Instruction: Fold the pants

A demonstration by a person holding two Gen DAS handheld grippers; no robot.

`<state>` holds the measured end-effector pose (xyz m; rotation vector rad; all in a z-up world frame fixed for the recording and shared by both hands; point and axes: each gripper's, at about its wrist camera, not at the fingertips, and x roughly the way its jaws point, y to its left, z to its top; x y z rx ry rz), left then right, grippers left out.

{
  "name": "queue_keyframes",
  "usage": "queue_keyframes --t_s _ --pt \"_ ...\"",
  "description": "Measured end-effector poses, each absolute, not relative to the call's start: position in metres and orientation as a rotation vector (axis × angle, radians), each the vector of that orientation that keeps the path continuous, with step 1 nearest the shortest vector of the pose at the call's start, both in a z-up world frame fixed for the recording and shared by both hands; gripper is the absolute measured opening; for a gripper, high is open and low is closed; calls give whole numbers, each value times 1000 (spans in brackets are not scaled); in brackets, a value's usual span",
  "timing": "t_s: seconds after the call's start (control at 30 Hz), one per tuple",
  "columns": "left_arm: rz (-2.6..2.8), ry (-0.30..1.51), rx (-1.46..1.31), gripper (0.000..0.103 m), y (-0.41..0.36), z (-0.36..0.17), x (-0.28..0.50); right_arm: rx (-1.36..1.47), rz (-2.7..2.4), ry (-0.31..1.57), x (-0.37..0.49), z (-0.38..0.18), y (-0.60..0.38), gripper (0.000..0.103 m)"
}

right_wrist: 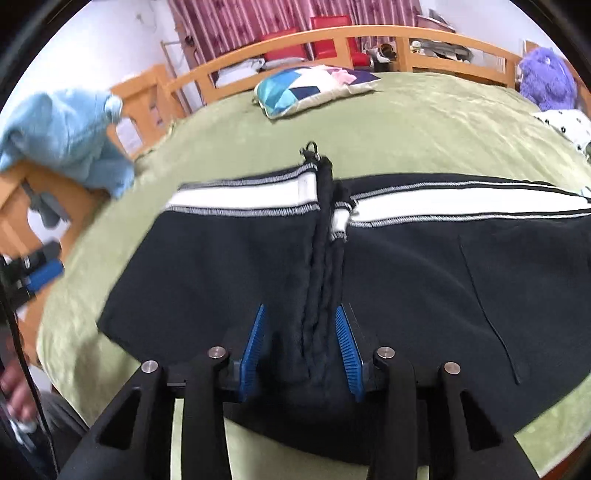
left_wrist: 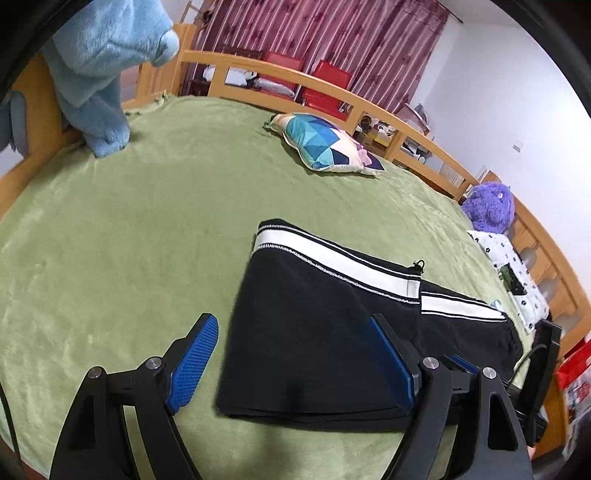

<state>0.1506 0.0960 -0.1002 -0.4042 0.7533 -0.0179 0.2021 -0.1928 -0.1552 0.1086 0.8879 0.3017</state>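
Black pants with a white side stripe lie folded on a green bedspread, filling the lower right of the left wrist view and the whole middle band of the right wrist view. In the left wrist view, the left gripper rises from the bottom edge with its blue-padded fingers spread wide and nothing between them; the left finger sits over bare bedspread just beside the pants' edge, and the right finger sits over the black cloth. In the right wrist view, the right gripper comes up from the bottom centre with its fingers at a moderate gap, one on each side of a bunched ridge of black fabric where one folded layer ends over the other; the pads do not appear to press on the cloth, so it holds nothing that can be seen. A small zipper pull pokes out above the stripe at the fold. In the left wrist view, a light blue plush toy hangs at the upper left, a pillow with blue geometric patches lies at centre top near the wooden bed rail, and a purple plush toy sits at the right edge. Red chairs and maroon curtains stand beyond the rail.
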Motion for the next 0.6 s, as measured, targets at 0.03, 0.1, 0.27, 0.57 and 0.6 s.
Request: queue_keyframes --t_s 0.03,0.1,0.27,0.57,0.6 --pt "-22 760 -416 81 97 -102 151 95 289 892 208 -158 -187 40" --pt "-22 767 -430 81 99 -104 151 69 272 922 219 -166 -177 39" --pt "-25 777 -479 81 108 -107 151 21 300 953 224 -175 -163 8" --pt "-30 789 -517 81 117 -110 151 182 236 1025 221 -183 -209 13" --pt "-31 793 -523 81 117 -110 152 167 226 1028 222 -186 -207 16"
